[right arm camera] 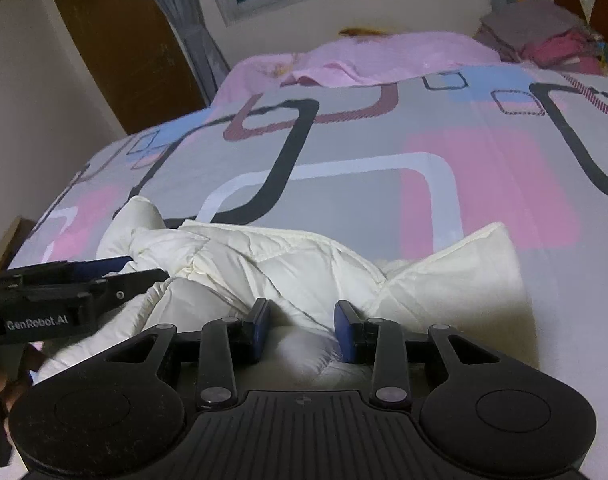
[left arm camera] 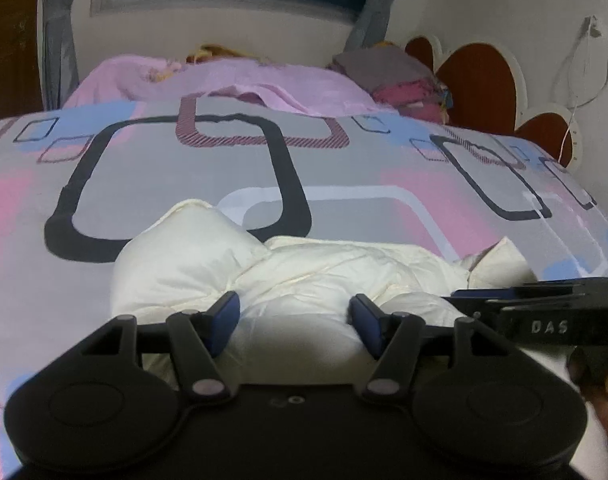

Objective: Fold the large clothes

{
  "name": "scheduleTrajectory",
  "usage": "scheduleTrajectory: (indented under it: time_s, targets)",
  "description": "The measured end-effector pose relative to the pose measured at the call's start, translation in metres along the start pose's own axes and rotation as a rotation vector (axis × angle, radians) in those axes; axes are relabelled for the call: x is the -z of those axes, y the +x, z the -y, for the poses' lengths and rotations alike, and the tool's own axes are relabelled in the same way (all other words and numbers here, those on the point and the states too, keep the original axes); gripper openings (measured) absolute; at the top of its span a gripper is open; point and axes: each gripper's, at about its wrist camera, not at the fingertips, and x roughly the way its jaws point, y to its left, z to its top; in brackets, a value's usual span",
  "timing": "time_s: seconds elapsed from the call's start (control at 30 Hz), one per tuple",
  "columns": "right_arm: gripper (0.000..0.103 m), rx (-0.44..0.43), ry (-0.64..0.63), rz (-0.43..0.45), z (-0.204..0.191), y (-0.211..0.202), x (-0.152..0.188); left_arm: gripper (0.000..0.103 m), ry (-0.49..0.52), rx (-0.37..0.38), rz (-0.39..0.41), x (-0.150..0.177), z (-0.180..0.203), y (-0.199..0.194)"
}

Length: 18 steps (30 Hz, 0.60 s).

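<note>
On the patterned bedspread [left arm camera: 184, 168] lies a crumpled cream padded jacket [left arm camera: 304, 276]. Above it, the left gripper [left arm camera: 295, 312] gapes wide, nothing held. Beside it, the right gripper [right arm camera: 302, 322] is likewise spread and empty.

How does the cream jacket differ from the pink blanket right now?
The cream jacket lies bunched and puffy at the near edge of the bed, right at both grippers' open jaws; the pink blanket lies spread out along the far side under the window. The jacket looks quilted and thick, the blanket thin. Both rest on the patterned bedcover.
</note>
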Motion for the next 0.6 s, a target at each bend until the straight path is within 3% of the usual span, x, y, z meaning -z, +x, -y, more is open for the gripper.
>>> scheduleTrajectory:
  time_s: [0.03, 0.1, 0.17, 0.2, 0.23, 0.27, 0.33, 0.6]
  targets:
    - [0.035, -0.005, 0.002, 0.014, -0.001, -0.012, -0.001, 0.063, -0.014, 0.003, -0.001, -0.003, 0.0, -0.009]
    - [0.035, -0.028, -0.012, 0.055, -0.005, -0.037, 0.001, 0.081, -0.031, 0.031, 0.03, -0.003, 0.003, -0.032]
    - [0.04, -0.056, -0.009, 0.078, -0.007, -0.056, 0.005, 0.08, -0.007, 0.03, 0.059, 0.004, 0.014, -0.053]
    - [0.049, -0.062, -0.013, 0.086, -0.009, -0.065, 0.008, 0.08, 0.007, 0.018, 0.064, 0.007, 0.02, -0.06]
    - [0.072, -0.061, -0.024, 0.095, -0.012, -0.073, 0.012, 0.08, 0.019, 0.006, 0.076, 0.01, 0.026, -0.067]
    - [0.077, -0.067, -0.041, 0.106, -0.015, -0.081, 0.017, 0.08, 0.025, -0.002, 0.089, 0.014, 0.032, -0.074]
    - [0.077, -0.096, -0.08, 0.121, -0.021, -0.096, 0.026, 0.08, 0.028, -0.014, 0.115, 0.023, 0.042, -0.088]
    - [0.076, -0.055, -0.151, 0.136, -0.027, -0.115, 0.062, 0.078, 0.042, -0.082, 0.144, 0.059, 0.072, -0.106]
